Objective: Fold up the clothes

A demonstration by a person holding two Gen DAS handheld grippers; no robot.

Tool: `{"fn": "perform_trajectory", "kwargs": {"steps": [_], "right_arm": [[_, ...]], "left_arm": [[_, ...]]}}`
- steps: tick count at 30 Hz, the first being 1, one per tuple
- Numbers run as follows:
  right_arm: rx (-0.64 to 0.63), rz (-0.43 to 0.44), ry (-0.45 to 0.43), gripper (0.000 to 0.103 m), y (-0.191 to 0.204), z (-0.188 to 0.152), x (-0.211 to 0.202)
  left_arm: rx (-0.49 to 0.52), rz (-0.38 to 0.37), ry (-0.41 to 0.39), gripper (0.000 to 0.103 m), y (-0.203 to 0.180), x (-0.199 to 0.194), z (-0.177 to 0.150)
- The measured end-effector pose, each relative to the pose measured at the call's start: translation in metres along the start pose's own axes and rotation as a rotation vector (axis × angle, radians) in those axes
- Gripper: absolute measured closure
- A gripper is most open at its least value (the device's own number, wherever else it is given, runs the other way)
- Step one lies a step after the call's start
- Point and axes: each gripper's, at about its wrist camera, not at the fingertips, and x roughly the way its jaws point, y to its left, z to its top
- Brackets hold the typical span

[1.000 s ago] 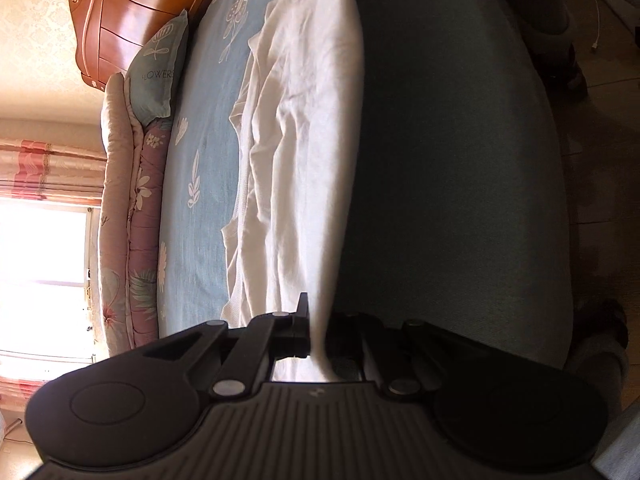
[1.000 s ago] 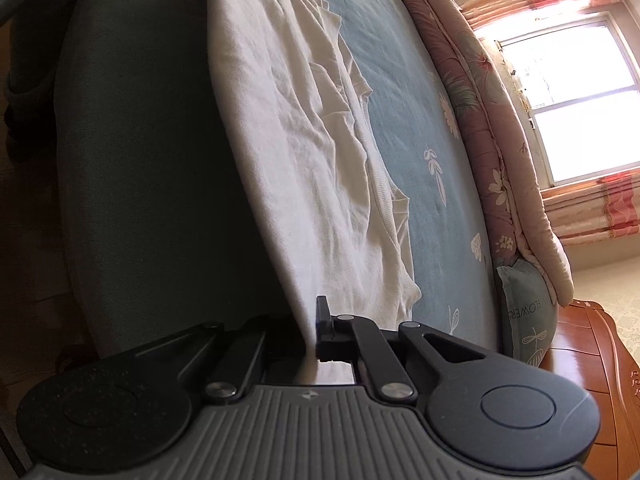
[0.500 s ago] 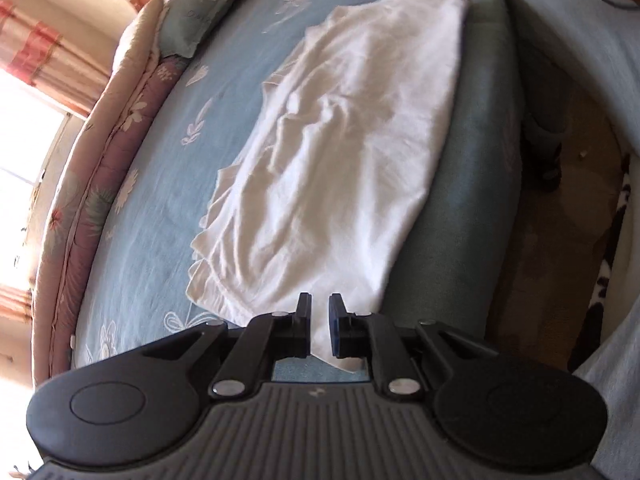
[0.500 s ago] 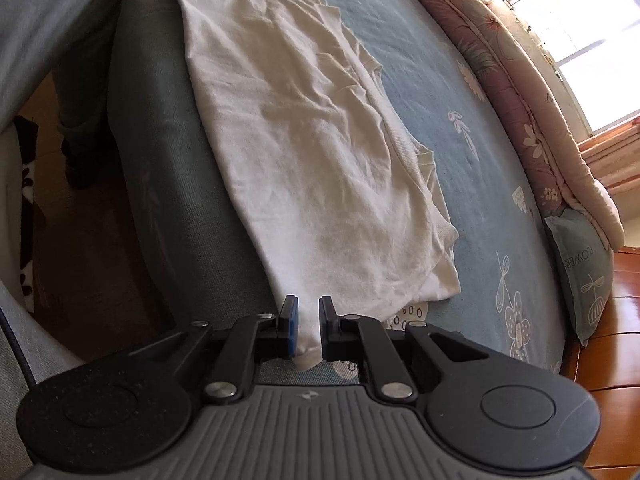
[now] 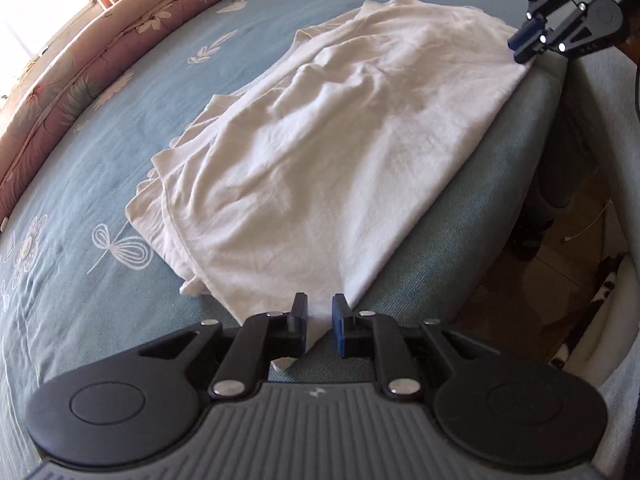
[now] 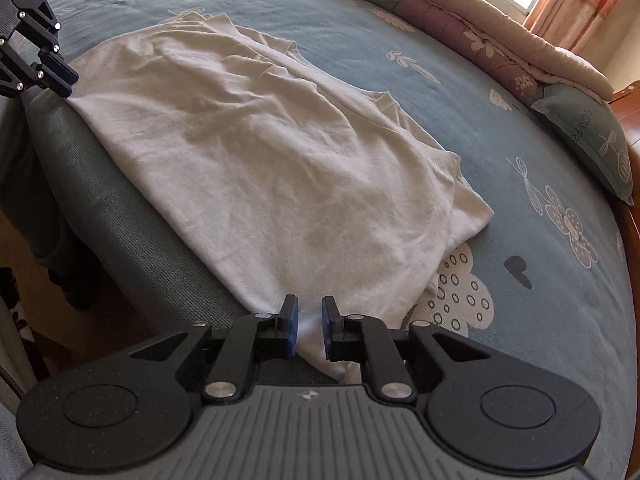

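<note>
Both black two-finger tongs are standing narrowly parted — the left gripper (image 5: 319,316) and the right gripper (image 6: 305,322) each straddling, not pinching, an end corner of the creased white cotton garment (image 5: 320,152). It is lying doubled along the near edge of the blue flower-printed bed sheet (image 5: 80,280), its long axis running from one gripper to the other. Beyond, a pink quilted bedspread (image 6: 460,12) is lining the far side — sunlit curtains behind.

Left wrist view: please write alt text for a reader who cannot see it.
A wrinkled white cotton garment lies along the edge of a blue flower-print bed sheet. The left gripper, slightly open, straddles its near corner; the right gripper is at the far corner.
</note>
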Motion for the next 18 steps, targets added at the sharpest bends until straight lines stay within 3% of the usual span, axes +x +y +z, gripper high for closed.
{"fn": "perform_trajectory", "kwargs": {"steps": [4,7,9,11,12,15,18], "right_arm": [[0.146,0.006,-0.081,0.075,-0.017,0.012,-0.001],[0.242,0.009,-0.085,0.075,-0.023,0.012,0.010],[0.284,0.009,-0.077,0.073,-0.025,0.004,0.011],[0.325,0.009,-0.069,0.062,-0.028,-0.005,0.012],[0.342,0.004,-0.074,0.061,-0.030,-0.006,0.010],[0.374,-0.027,-0.124,0.049,-0.038,0.000,-0.002],[0.414,-0.035,-0.171,0.047,-0.045,0.019,0.007]], "left_arm": [[-0.229,-0.051,-0.073,0.068,0.033,0.001,0.017],[-0.344,-0.078,-0.014,0.068,0.046,0.025,0.014],[-0.382,-0.078,0.036,0.068,0.051,0.033,0.006],[-0.412,-0.086,0.027,0.067,0.055,0.027,0.003],[-0.418,-0.079,0.014,0.067,0.057,0.022,0.004],[-0.409,-0.067,-0.080,0.053,0.069,0.008,0.021],[-0.426,-0.078,-0.163,0.051,0.066,0.011,0.049]]}}
